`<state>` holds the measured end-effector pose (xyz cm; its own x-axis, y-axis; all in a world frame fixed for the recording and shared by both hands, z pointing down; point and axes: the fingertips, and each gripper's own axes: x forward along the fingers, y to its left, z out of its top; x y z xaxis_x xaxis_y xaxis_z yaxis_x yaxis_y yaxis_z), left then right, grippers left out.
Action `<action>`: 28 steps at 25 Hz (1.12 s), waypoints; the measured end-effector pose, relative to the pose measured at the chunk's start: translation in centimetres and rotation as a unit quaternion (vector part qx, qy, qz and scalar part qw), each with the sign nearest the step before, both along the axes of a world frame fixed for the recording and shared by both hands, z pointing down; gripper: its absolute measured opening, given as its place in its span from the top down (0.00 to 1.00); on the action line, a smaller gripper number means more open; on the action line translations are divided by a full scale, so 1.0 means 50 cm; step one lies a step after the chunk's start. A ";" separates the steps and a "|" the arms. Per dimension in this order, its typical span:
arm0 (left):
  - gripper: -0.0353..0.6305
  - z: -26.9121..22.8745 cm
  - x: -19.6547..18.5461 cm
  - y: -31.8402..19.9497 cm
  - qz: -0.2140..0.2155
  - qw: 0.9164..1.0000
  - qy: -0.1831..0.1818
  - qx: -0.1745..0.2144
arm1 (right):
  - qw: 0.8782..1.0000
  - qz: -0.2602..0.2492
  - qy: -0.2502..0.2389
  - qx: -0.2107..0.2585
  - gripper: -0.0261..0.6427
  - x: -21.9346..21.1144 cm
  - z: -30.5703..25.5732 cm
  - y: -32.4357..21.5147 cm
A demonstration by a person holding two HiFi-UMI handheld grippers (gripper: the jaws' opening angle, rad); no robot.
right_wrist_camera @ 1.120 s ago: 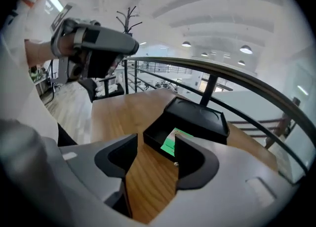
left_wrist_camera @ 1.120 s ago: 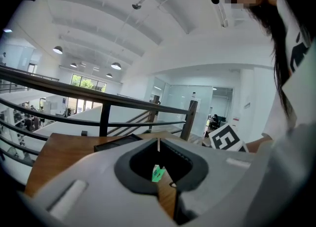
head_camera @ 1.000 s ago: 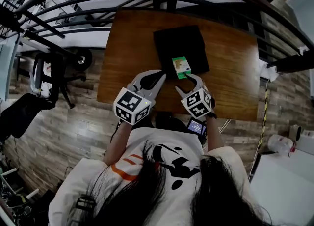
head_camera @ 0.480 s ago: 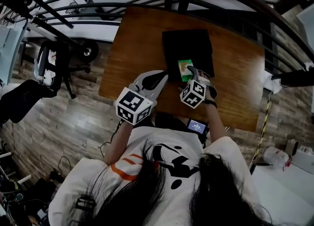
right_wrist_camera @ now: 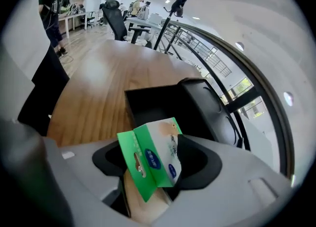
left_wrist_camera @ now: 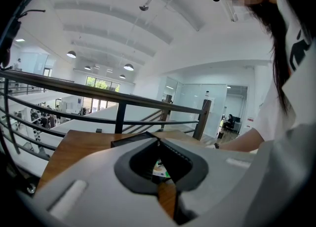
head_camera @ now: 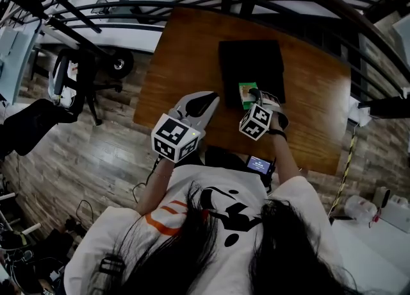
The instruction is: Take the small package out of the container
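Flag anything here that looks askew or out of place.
The green package is tilted, one corner up, between the jaws of the right gripper. Those jaws have just been closing on it at the near edge of the black container. Nothing else stands out.

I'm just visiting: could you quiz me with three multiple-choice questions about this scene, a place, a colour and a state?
1. The black container stands on: A a shelf; B the wooden table; C a sofa.
2. The small package is: A red; B black; C green and white.
3. The right gripper is: A empty; B holding the package; C holding a cup.
B, it rests on the table; C, its wrapper shows so; B, its jaws have just closed further onto the package between them.
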<state>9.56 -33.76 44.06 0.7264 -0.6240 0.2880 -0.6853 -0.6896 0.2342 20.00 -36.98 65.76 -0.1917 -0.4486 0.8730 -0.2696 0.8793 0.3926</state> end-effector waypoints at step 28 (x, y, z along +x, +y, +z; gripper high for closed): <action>0.94 -0.020 -0.114 0.067 0.043 0.999 0.016 0.011 | 0.936 0.243 -0.243 0.079 0.78 -0.109 -0.292 0.088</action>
<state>3.86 -30.41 43.08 0.7859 -0.5654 0.2503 -0.6161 -0.7506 0.2387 14.54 -32.56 51.18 -0.2884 -0.7021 0.6510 -0.8029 0.5478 0.2352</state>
